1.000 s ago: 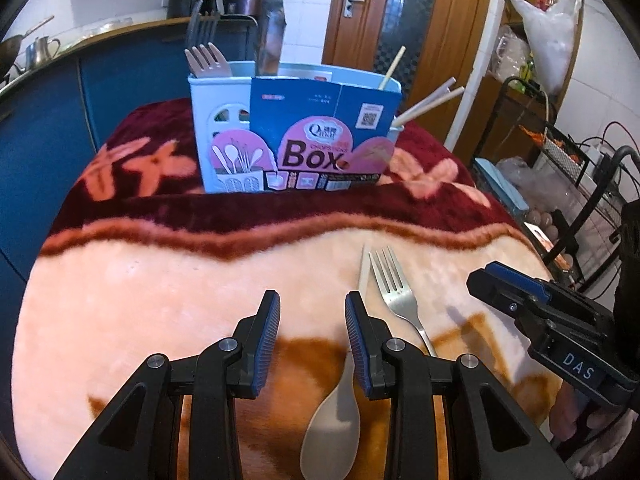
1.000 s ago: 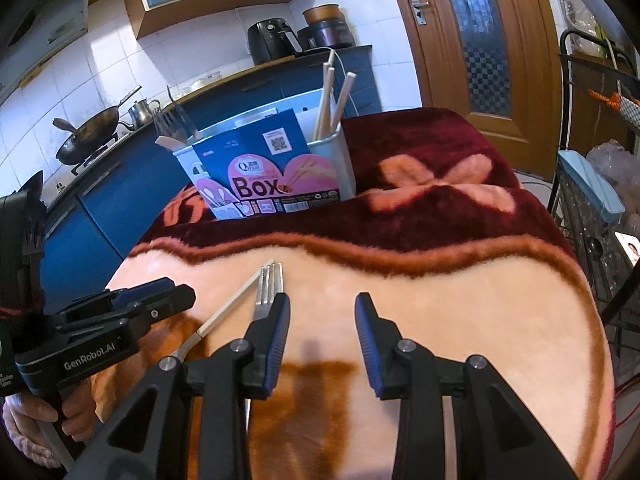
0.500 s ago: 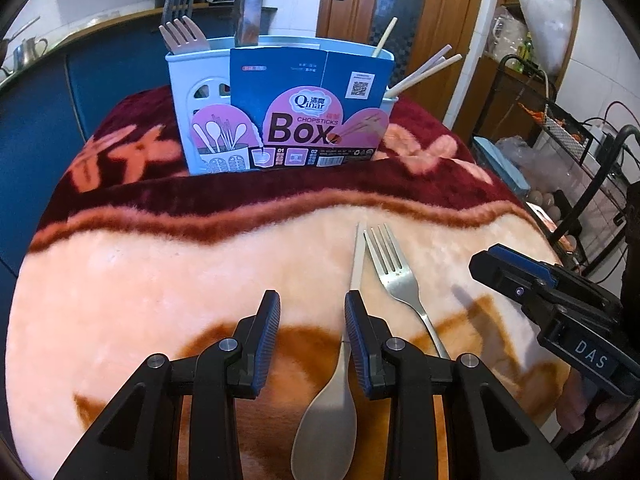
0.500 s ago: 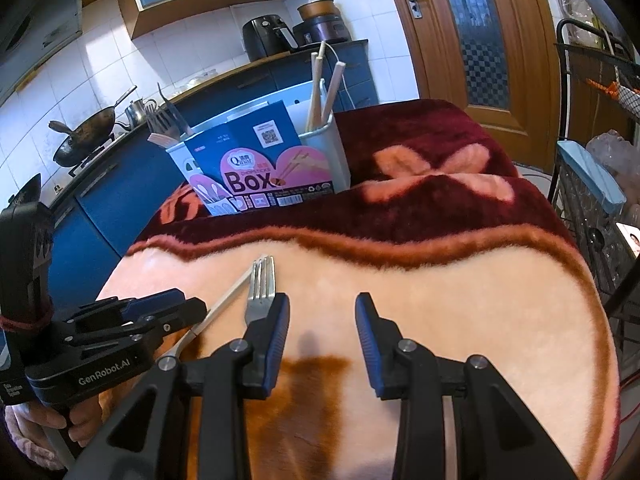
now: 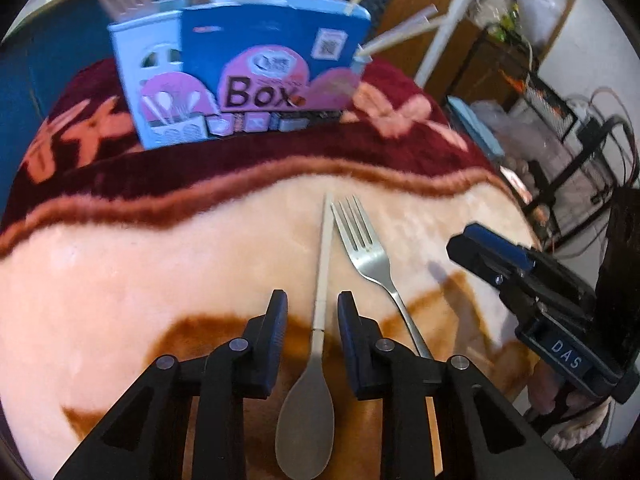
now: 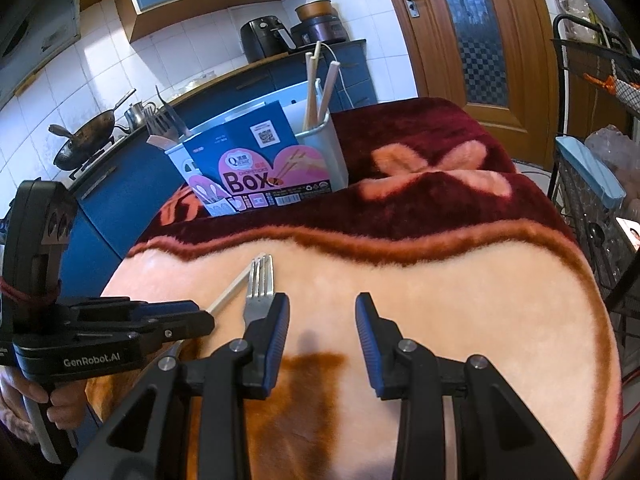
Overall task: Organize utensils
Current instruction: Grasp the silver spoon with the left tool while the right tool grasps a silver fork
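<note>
Left wrist view: since a second ago my left gripper (image 5: 312, 316) has tipped down and slid over the spoon (image 5: 316, 368), so its thin handle now runs between the pads where before it lay off to the right. The jaws are closing but the pads do not touch the handle yet. The fork (image 5: 370, 256) lies just right of the spoon on the peach part of the blanket (image 5: 120, 280), its handle end hidden under my right finger. The box (image 5: 240, 68) at the far edge is smeared by motion blur, and I cannot make out what stands in it beyond some chopsticks (image 5: 400, 28).

Right wrist view: little has changed. My right gripper (image 6: 322, 320) hangs with its jaws apart and nothing between them. The fork's tines (image 6: 261, 280) show beside the left finger; the rest is covered. The left gripper (image 6: 120, 328) hides most of the spoon, leaving only a strip of handle.
</note>
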The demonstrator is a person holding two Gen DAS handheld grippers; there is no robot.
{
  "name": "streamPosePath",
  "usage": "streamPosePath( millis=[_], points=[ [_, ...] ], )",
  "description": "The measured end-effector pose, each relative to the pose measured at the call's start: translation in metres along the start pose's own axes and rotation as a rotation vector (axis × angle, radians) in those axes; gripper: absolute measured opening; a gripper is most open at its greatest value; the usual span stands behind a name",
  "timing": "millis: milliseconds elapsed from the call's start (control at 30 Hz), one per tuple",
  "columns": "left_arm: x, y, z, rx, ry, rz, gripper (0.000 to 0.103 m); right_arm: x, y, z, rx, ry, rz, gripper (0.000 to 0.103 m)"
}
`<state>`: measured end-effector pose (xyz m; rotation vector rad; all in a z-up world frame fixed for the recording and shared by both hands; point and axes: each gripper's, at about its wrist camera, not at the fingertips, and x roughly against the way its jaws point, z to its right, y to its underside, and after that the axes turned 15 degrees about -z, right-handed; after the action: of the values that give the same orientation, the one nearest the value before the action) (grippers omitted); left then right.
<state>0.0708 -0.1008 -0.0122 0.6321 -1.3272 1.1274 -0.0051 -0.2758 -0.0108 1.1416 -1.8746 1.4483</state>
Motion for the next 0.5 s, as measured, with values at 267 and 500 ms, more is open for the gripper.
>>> streamPosePath(
  millis=[267, 500],
  points=[
    [-0.008, -0.020, 0.011, -0.088, -0.070, -0.090, 0.021, 0.000, 0.001, 0.002, -0.005, -0.008, -0.005, 0.037],
    [-0.008, -0.023, 0.007, -0.099, -0.050, -0.066, 0.006, 0.000, 0.002, -0.003, 0.014, -0.006, -0.020, 0.037]
  ],
)
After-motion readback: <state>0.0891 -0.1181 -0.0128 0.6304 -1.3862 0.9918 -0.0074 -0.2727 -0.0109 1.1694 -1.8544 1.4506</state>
